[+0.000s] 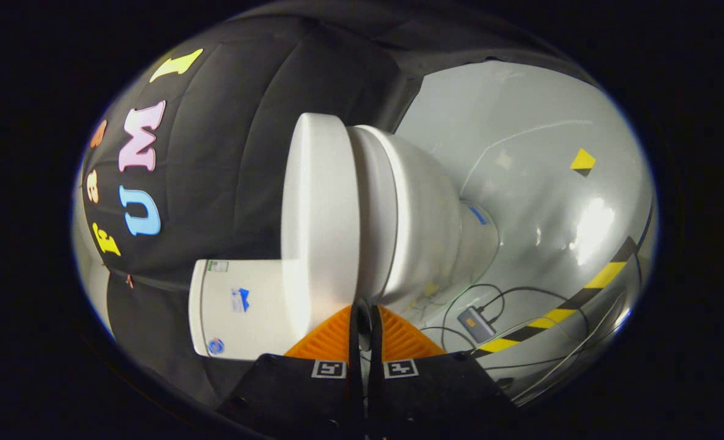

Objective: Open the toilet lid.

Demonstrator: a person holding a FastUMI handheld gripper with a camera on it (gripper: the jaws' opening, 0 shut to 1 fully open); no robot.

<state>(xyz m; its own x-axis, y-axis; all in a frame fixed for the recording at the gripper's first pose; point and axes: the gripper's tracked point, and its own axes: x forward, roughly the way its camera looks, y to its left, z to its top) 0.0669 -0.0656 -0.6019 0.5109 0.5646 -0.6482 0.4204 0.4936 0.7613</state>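
Gripper: fingers nearly together with a thin gap between them, holding nothing.
Toilet lid: closed on the bowl, its edge just ahead of the fingertips.
Seam: the lid-bowl line runs straight ahead of the finger gap.
Tank: lid-side, beside the fingers.

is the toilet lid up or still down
Down: the lid lies flat against the seat, no gap. The claw is shut at its edge.
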